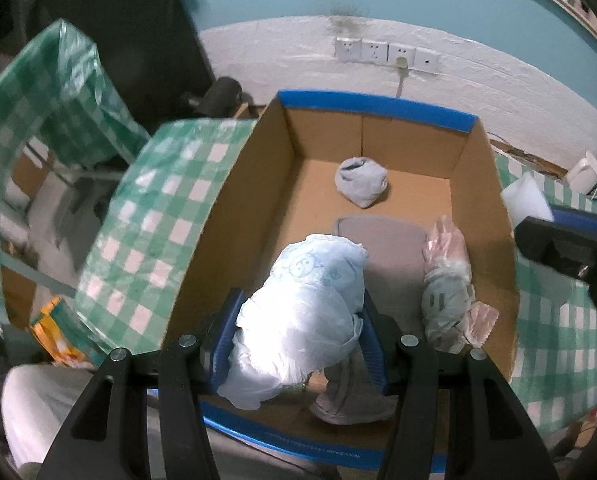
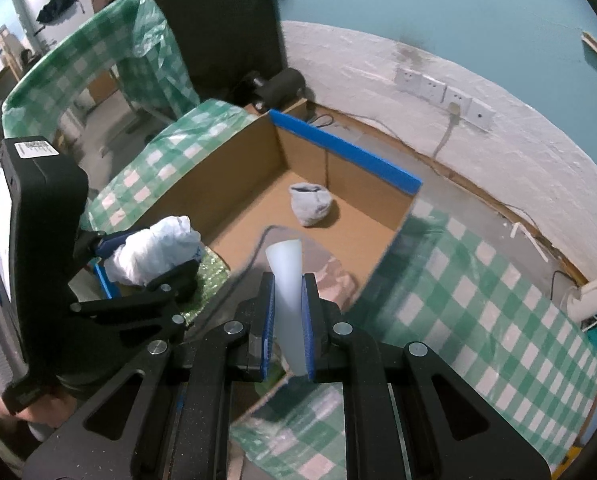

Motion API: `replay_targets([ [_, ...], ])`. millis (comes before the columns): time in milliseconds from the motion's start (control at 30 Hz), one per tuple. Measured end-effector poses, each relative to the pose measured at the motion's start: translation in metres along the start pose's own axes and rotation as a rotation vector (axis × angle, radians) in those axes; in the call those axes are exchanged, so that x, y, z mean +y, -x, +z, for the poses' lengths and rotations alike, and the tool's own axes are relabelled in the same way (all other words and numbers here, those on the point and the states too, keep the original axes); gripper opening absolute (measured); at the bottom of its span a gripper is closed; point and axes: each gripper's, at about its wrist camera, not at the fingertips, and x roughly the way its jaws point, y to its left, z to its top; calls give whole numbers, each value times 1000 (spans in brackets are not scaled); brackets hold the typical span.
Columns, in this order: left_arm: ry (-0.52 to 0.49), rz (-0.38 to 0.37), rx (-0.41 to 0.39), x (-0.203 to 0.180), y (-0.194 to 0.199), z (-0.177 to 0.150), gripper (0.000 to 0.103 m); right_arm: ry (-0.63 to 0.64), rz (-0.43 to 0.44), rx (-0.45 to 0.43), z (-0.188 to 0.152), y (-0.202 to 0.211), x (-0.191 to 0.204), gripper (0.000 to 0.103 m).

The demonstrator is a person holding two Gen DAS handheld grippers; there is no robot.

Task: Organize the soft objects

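Left tongs [image 1: 298, 320] were clamped on a rolled white diaper [image 1: 302, 304], pads pressing both sides of the roll, held over the near end of the open cardboard box [image 1: 486, 216]. The same bundle [image 2: 154, 248] showed in the right wrist view, hanging above the box's near left corner.

Right tongs [image 2: 289, 320] were almost closed, pinching a thin white foam strip [image 2: 285, 272] that stuck out forward and fanned wider at its tip, held over the near edge of the box.

Already on the box floor: a balled grey sock [image 1: 361, 182] near the far wall, a flat grey pad [image 1: 394, 252] in the middle, a small grey toy wrapped in pink plastic [image 1: 450, 284] along the right side, and a grey cloth [image 1: 350, 396] at the near edge. The box sat on a counter with a green checked cloth [image 1: 166, 216].

Handling guess: the diaper looked light, squashy and a bit slick from its plastic skin. A grip across the fat middle, as here, should keep it rolled; an end grip would likely let it unroll. The foam strip looked very light and bendy, so a low grip near its base seemed right.
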Motion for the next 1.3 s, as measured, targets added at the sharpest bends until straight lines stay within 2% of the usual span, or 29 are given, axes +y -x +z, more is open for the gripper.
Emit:
replay_targets([
  [200, 34, 7, 35, 10, -12, -3, 56, 5, 37, 33, 6, -24, 10, 12],
  [233, 42, 2, 39, 12, -13, -4, 60, 3, 42, 36, 7, -26, 11, 13],
  [300, 49, -2, 42, 15, -14, -5, 63, -4, 54, 40, 8, -30, 13, 20],
  [433, 54, 12, 39, 20, -13, -8, 74, -9, 56, 40, 9, -32, 14, 22],
  [467, 57, 14, 40, 21, -13, -7, 75, -11, 55, 38, 9, -32, 13, 24],
  [500, 61, 13, 42, 23, -11, -8, 77, -13, 54, 37, 9, -32, 14, 31],
  [633, 69, 20, 29, 26, -1, -8, 80, -32, 40, 23, 9, -27, 9, 38],
  [733, 60, 22, 4, 26, 11, -10, 82, -49, 28, 7, 8, -17, 5, 42],
  [800, 56, 8, -12, 25, 20, -10, 87, -56, 9, -4, 8, -10, 4, 53],
  [867, 56, -5, -28, 25, 28, -9, 87, -61, -11, -21, 6, 0, 3, 56],
  [1000, 54, -13, -42, 23, 41, -9, 91, -70, -29, -50, 3, 20, 0, 59],
  [1100, 30, -2, -71, 16, 50, -9, 92, -87, -38, -71, -1, 35, -5, 60],
  [1300, -12, -32, -101, 4, 65, -10, 92, -115, -69, -87, -15, 57, -14, 61],
])
